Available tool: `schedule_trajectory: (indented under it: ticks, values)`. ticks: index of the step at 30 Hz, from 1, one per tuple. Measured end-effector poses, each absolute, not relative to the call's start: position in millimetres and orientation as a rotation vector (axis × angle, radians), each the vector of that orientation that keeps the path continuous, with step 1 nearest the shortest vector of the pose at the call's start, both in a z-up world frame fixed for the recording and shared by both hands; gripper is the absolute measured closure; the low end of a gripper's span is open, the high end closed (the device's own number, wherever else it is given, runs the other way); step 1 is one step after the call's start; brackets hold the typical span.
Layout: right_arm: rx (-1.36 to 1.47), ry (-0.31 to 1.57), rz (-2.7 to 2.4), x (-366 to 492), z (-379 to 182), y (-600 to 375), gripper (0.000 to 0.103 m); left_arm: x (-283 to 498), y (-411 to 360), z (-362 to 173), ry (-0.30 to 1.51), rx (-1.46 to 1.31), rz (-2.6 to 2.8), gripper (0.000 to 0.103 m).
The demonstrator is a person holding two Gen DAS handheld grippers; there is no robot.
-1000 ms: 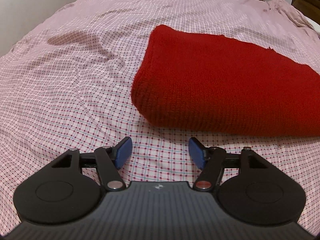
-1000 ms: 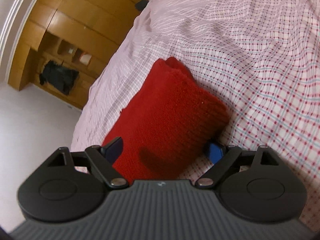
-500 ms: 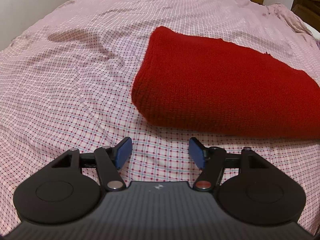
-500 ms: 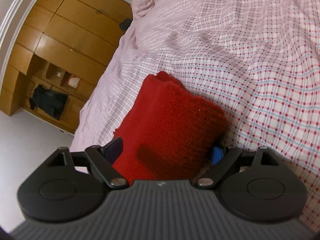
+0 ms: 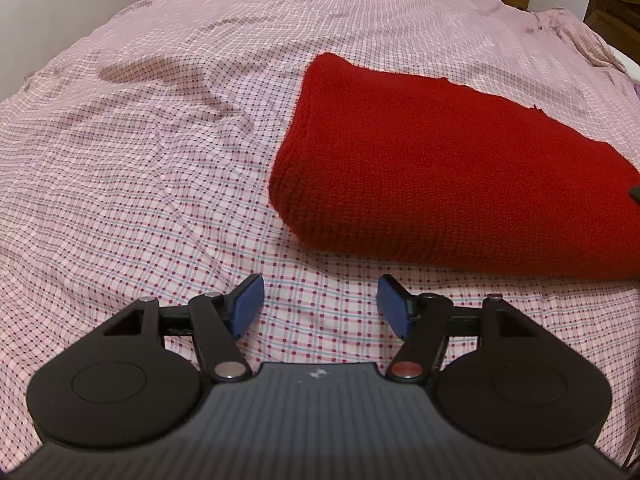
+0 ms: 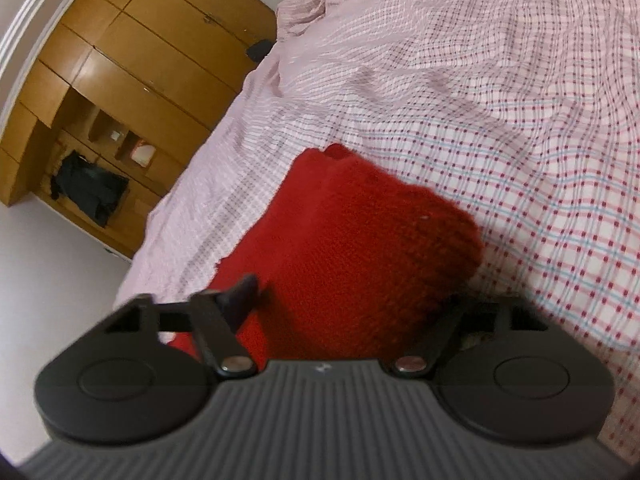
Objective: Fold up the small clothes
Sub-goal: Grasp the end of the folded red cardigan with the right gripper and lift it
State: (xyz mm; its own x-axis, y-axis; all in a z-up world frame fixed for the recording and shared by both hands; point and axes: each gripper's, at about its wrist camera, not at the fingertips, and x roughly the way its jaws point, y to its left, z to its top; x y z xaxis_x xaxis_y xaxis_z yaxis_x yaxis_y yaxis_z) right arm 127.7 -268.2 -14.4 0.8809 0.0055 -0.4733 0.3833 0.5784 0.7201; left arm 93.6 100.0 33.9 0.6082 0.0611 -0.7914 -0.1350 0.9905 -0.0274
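A folded red knit garment lies on the pink checked bedsheet. My left gripper is open and empty, just above the sheet, short of the garment's near folded edge. In the right wrist view the garment fills the space between the wide-open jaws of my right gripper. One finger lies on top of the fabric; the other is hidden under the garment's edge. A dark tip of the right gripper shows at the garment's right end in the left wrist view.
A wooden wardrobe with open shelves and a dark garment stands past the bed's far edge. A dark wooden headboard is at the back right. The sheet is wrinkled at the left.
My right gripper has pushed further onto the garment's end, its lower finger now hidden under the fabric. My left gripper has barely moved.
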Motion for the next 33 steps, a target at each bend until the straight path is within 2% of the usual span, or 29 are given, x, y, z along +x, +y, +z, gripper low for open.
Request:
schedule_trajectory:
  ticks: [1, 2, 8, 14, 22, 33]
  values:
    - [0.951, 0.449, -0.217, 126.6, -15.3, -270.3, 0.059, 93.2, 100.1, 34.4, 0.910, -0.086, 0.114, 0.033]
    - [0.958, 0.443, -0.211, 125.4, -15.0, -271.6, 0.064, 93.0, 100.5, 34.8, 0.909, -0.084, 0.115, 0.033]
    - [1.006, 0.384, -0.177, 111.6, -7.0, -278.1, 0.073, 90.8, 104.4, 38.3, 0.902, -0.081, 0.127, 0.033]
    - [1.104, 0.322, -0.202, 92.7, 8.5, -297.1, 0.074, 86.6, 106.6, 43.7, 0.888, -0.066, 0.132, 0.033]
    - [0.883, 0.400, -0.169, 98.4, 20.9, -302.1, 0.074, 87.0, 102.4, 43.0, 0.885, -0.081, 0.108, 0.033]
    - [0.610, 0.332, -0.095, 111.7, 73.9, -251.5, 0.074, 86.2, 112.4, 61.7, 0.855, -0.011, 0.087, 0.033]
